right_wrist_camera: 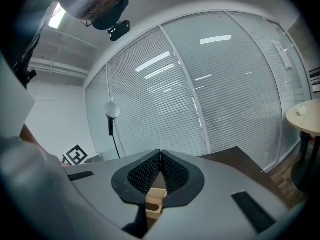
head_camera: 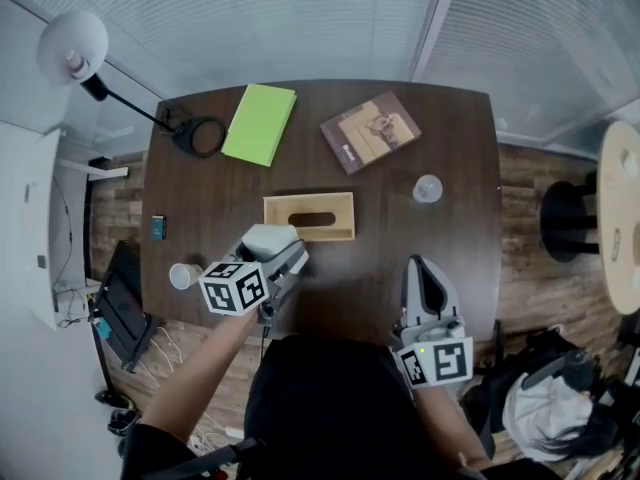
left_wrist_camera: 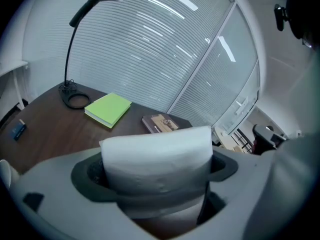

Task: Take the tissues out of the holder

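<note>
A light wooden tissue holder [head_camera: 309, 216] with a dark oval slot lies at the middle of the dark table [head_camera: 440, 138]. My left gripper [head_camera: 280, 258] hovers just in front of the holder's left end, shut on a folded stack of white tissues [head_camera: 267, 239]. In the left gripper view the tissues [left_wrist_camera: 157, 159] fill the space between the jaws. My right gripper [head_camera: 427, 283] is near the table's front right, shut with nothing in it. A corner of the holder [right_wrist_camera: 156, 204] shows beneath its closed jaws [right_wrist_camera: 160, 171].
A green notebook [head_camera: 260, 123] and a brown book [head_camera: 370, 131] lie at the table's far side. A black desk lamp base [head_camera: 198, 136] stands far left. A clear cup [head_camera: 428, 188] is at the right, a white cup [head_camera: 184, 275] at the front left, a small blue item [head_camera: 158, 227] at the left edge.
</note>
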A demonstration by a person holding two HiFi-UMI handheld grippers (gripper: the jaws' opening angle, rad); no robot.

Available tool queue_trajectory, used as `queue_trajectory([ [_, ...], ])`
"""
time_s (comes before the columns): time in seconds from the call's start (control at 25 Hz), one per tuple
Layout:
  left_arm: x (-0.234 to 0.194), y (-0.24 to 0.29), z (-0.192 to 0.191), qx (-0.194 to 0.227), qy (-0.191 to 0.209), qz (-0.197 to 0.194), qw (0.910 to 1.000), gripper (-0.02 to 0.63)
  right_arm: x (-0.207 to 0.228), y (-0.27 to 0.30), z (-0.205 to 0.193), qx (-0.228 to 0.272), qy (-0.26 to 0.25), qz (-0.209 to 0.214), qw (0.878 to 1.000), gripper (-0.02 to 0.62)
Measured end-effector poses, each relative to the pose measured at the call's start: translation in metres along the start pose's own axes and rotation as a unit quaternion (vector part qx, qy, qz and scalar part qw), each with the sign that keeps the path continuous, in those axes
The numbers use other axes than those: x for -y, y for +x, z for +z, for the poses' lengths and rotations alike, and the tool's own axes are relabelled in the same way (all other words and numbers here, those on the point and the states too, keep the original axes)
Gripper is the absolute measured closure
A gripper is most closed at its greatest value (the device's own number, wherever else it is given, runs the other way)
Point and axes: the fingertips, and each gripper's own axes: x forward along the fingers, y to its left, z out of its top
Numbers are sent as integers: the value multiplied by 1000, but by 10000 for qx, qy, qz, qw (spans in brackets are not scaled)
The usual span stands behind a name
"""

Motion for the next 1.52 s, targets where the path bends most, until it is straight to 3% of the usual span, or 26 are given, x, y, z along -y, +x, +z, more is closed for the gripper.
queue_trajectory([
  [0.32, 3, -65, 13, 922, -116, -220, 9954, 94, -21, -8, -3, -40, -368, -109, 9993, 584],
  [0.68, -2, -120, 21, 1554, -7, -515, 9865, 94, -118, 4, 16, 149, -810, 326, 9961, 584],
  [0.92, -1, -158, 39, 2097, 373, -532, 9756, 94, -170, 15, 30, 322, -1000, 577, 9928, 584],
  [1.36, 1, -207, 31, 2458, 644, -853, 9634, 95, -219, 2, 18, 309, -1185, 404, 9917, 584],
  [1.52, -1, -225, 22, 2517, 922, -984, 9584, 94, -237, -6, 6, 211, -1237, 295, 9917, 584],
])
